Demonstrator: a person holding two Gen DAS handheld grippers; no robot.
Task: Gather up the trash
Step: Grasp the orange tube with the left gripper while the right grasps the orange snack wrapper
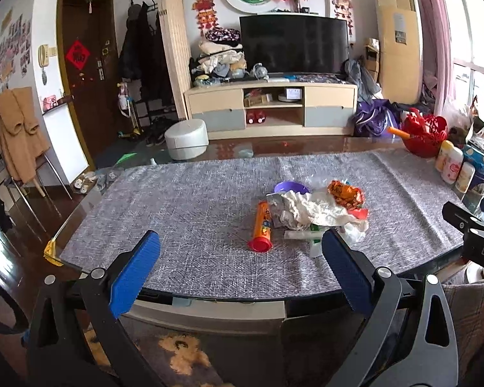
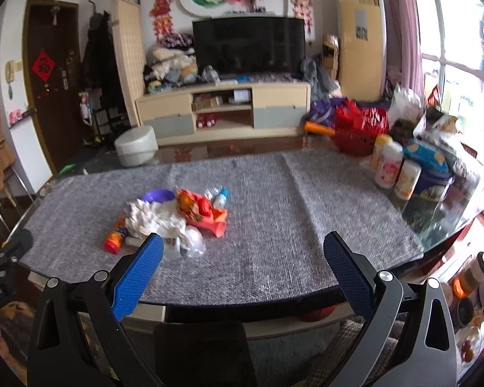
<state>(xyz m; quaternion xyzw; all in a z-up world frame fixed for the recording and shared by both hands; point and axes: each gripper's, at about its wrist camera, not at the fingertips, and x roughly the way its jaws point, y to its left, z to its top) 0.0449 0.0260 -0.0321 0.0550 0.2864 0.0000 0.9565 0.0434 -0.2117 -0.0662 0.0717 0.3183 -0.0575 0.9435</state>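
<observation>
near the table's (image 1: 209, 200) front edge, toward its middle: trash pile (image 1: 313, 209) on grey cloth, with orange tube (image 1: 263, 225), red cap frontward, label print too small to read; crumpled white paper (image 1: 301, 211); orange wrapper (image 1: 345, 193); purple bowl (image 1: 290, 187) half hidden behind. left gripper (image 1: 240, 251) and right gripper (image 2: 243, 253) both spread wide, empty, off the front edge. "das" on black gripper body at right, cut off. bottles (image 2: 392, 169) and red basket (image 1: 426, 135) at right edge.

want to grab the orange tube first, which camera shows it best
The left wrist view. There the orange tube lies in full length, red cap toward the camera, sharp and unobstructed beside the crumpled tissue. The right wrist view is blurred and shows only its capped end poking out from under the tissue.
</observation>
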